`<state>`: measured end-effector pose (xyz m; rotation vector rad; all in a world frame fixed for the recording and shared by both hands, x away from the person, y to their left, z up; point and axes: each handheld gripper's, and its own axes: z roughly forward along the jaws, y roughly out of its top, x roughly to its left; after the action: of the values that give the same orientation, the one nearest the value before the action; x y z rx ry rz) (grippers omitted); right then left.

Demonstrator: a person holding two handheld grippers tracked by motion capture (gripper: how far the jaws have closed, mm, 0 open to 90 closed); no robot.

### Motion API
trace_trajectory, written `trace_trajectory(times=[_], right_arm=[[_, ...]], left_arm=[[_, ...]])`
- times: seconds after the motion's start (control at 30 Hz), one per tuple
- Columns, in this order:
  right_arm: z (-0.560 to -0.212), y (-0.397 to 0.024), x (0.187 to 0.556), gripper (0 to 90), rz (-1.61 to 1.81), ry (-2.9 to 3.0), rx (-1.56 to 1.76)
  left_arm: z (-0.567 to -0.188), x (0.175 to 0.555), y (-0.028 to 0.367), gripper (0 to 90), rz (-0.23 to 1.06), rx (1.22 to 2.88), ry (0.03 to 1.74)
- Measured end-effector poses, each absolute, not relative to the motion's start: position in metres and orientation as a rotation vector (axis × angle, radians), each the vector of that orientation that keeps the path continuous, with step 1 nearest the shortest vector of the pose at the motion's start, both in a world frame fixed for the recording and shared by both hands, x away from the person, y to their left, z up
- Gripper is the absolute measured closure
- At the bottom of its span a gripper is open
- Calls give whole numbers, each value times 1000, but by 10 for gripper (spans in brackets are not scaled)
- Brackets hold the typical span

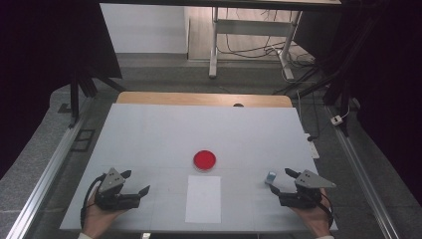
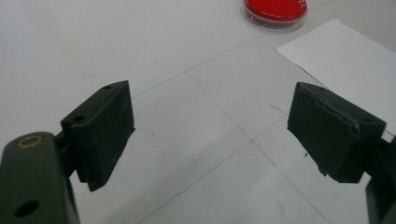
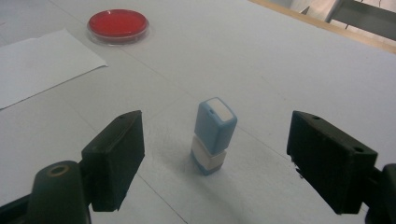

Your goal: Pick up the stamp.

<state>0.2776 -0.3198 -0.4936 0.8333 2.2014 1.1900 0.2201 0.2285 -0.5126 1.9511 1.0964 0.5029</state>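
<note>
Just in front of my right hand-held gripper (image 3: 215,163) stands the small blue-and-white stamp (image 3: 213,136), upright on the tabletop (image 1: 149,134), its long axis vertical and tipped slightly, the white-faced blue cap up and the paler base down. Taking the red dish (image 1: 204,160) as my mark, the stamp sits well off to its right and a little nearer me; the white paper sheet (image 1: 203,198) lies just on my side of the dish. The right hand-held gripper's jaws stand wide apart with nothing in them, the stamp ahead of the gap and untouched. My left hand-held gripper (image 1: 135,183) is likewise fully open and empty, well to the left of the dish.

I judge the stamp light, rigid plastic, smooth enough to slip and narrow enough at the foot to topple if nudged. I would take it across the blue cap's flat sides, squarely, keeping it upright.
</note>
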Motion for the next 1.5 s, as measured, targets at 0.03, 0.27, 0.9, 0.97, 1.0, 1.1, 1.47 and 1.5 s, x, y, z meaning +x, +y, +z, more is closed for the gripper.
trace_trajectory(times=[0.03,0.27,0.9,0.97,1.0,1.1,1.47,1.5], right_arm=[[-494,-320,277,194,1189,2199,832],[-493,-319,276,204,1192,2197,822],[-485,-318,276,249,1197,2206,832],[-483,-317,276,251,1187,2212,824],[-482,-317,275,253,1177,2212,822],[-477,-317,276,261,1183,2212,830],[-458,-314,283,276,1138,2282,823],[-456,-314,284,277,1139,2284,824]], left_arm=[[-512,220,229,149,505,1951,1096],[-512,219,227,148,500,1951,1086],[-511,218,226,150,510,1949,1082],[-512,218,225,151,508,1952,1079],[-512,219,224,150,506,1955,1077],[-512,219,223,151,506,1961,1071],[-512,221,221,152,493,1973,1066],[-512,222,220,152,491,1973,1064]])
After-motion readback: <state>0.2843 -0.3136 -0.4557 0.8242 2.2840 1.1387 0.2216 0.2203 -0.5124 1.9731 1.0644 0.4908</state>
